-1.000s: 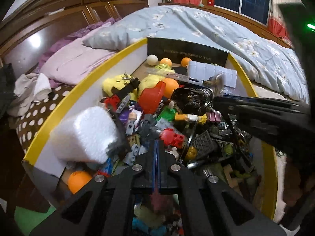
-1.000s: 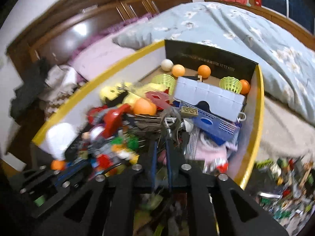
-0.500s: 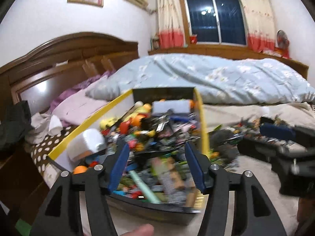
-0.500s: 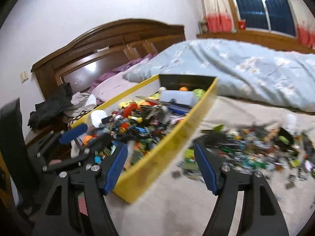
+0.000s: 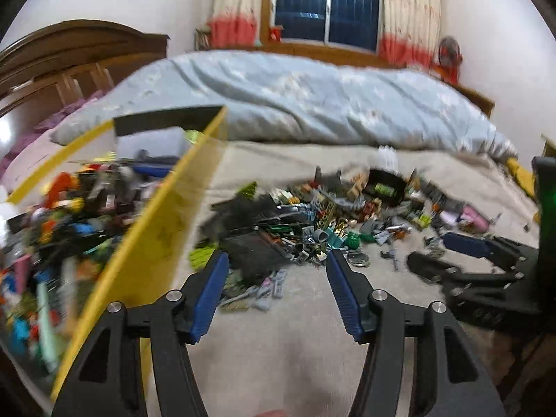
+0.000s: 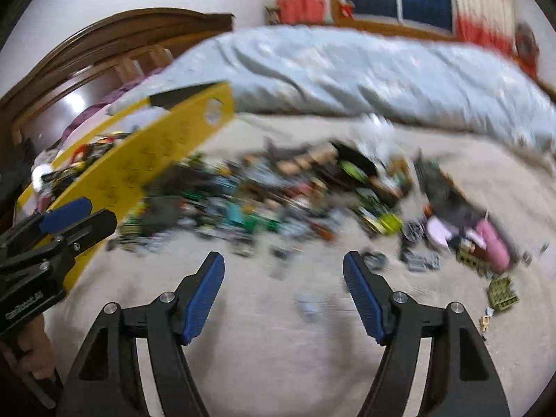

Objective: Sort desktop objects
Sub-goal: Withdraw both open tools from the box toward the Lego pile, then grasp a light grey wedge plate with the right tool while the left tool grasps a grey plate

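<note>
A pile of small toys and building-brick parts [image 5: 323, 215] lies spread on the beige bed sheet [image 5: 278, 347]; it also shows, blurred, in the right wrist view [image 6: 278, 201]. A yellow box [image 5: 163, 236] full of mixed toys stands to the left of the pile, also in the right wrist view [image 6: 139, 170]. My left gripper [image 5: 276, 260] is open and empty, above the near edge of the pile. My right gripper [image 6: 283, 264] is open and empty, short of the pile. The right gripper shows in the left view [image 5: 451, 260], the left gripper in the right view [image 6: 66, 222].
A pink object [image 6: 493, 243] and a green brick [image 6: 502, 292] lie at the pile's right end. A light blue duvet [image 5: 312, 104] lies behind the pile. A wooden headboard [image 6: 121, 41] is at the left, a window with curtains [image 5: 326, 3] behind.
Both grippers were shut over the box's contents, then opened and pulled back. They have since swung right, from the yellow box toward the pile on the sheet.
</note>
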{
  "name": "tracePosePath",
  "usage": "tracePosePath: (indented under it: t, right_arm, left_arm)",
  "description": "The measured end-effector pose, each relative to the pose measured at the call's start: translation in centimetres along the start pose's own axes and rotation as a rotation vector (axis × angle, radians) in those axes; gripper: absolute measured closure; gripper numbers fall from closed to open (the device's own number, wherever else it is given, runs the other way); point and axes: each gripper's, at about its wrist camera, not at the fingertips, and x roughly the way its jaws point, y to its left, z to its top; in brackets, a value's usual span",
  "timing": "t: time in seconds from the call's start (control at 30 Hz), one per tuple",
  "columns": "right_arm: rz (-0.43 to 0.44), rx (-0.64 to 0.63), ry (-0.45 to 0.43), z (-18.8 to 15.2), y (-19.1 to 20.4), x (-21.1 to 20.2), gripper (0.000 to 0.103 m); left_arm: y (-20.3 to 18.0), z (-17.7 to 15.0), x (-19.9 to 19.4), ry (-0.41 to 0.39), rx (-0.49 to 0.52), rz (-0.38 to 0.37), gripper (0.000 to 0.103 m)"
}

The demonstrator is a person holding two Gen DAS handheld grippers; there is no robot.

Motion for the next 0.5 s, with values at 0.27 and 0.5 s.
tracePosePath:
  t: [0.27, 0.5]
  right_arm:
    - [0.012, 0.045, 0.073, 2.5, -2.5, 5.9, 0.031]
    - [-0.049, 0.066, 0.061, 2.3, -2.8, 6.5, 0.08]
  left_arm:
    - [-3.4, 1.9, 7.3, 0.094, 0.053, 0.003, 0.046]
    - [-4.8, 0.7, 9.8, 0.159, 0.114, 0.052, 0.067]
